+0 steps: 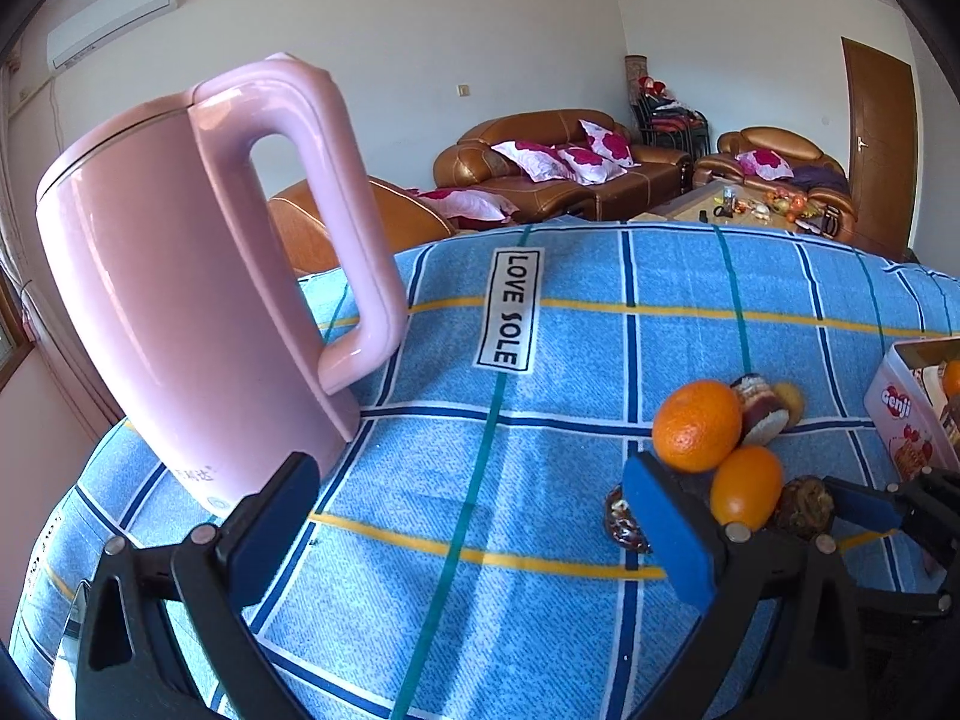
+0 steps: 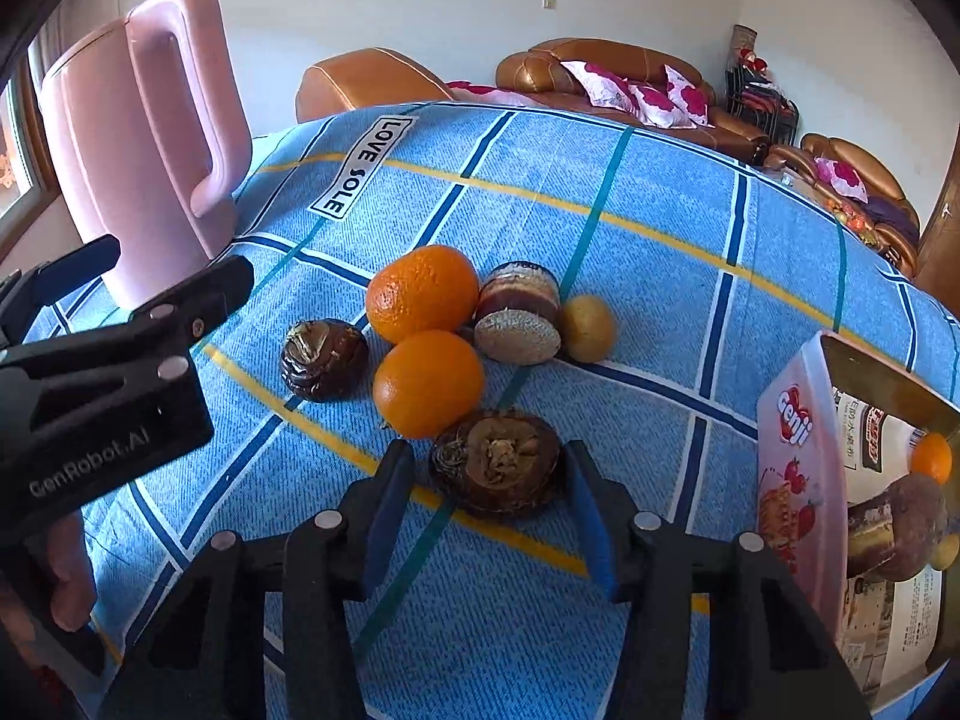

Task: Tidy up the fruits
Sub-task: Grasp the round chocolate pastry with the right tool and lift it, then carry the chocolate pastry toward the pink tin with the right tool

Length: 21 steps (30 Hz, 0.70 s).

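Note:
On the blue checked cloth lie two oranges, a dark brown corm, a cut layered root piece and a small yellow-brown tuber. My right gripper straddles a larger brown hairy corm. Its right pad is close against the corm and its left pad stands slightly apart, so it is open. My left gripper is wide open over bare cloth, left of the oranges, with nothing between its fingers.
A tall pink kettle stands at the left. An open pink "genji" box at the right edge holds a small orange and a brown root. A hand holds the left gripper's black body. Sofas stand behind.

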Motion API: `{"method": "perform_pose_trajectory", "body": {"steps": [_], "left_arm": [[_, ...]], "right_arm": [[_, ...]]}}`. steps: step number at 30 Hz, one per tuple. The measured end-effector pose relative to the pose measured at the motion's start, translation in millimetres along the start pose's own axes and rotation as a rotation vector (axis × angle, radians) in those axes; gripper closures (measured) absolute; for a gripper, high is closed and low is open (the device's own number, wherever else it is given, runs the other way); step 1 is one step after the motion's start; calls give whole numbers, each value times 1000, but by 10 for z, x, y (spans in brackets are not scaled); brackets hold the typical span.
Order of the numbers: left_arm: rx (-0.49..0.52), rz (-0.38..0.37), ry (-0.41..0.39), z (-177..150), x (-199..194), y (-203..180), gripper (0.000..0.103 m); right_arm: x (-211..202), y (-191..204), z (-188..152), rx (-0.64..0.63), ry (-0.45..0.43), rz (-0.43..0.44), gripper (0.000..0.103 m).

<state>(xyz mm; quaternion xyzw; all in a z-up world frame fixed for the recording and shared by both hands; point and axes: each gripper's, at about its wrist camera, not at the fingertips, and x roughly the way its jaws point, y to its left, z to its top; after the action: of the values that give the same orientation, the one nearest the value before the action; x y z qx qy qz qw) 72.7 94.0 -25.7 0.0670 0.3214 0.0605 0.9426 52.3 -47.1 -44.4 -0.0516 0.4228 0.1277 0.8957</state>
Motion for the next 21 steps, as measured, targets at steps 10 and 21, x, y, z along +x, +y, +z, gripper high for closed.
{"method": "perform_pose_trajectory", "body": {"steps": [10,21], "left_arm": [[142,-86,15,-57,-18,-298,1],[184,-200,161,-49,241,-528,44]], "right_arm": [[-650,-113,-261,77,-244,-15,58],[-648,-254,-249,145,-253,31,58]]}}
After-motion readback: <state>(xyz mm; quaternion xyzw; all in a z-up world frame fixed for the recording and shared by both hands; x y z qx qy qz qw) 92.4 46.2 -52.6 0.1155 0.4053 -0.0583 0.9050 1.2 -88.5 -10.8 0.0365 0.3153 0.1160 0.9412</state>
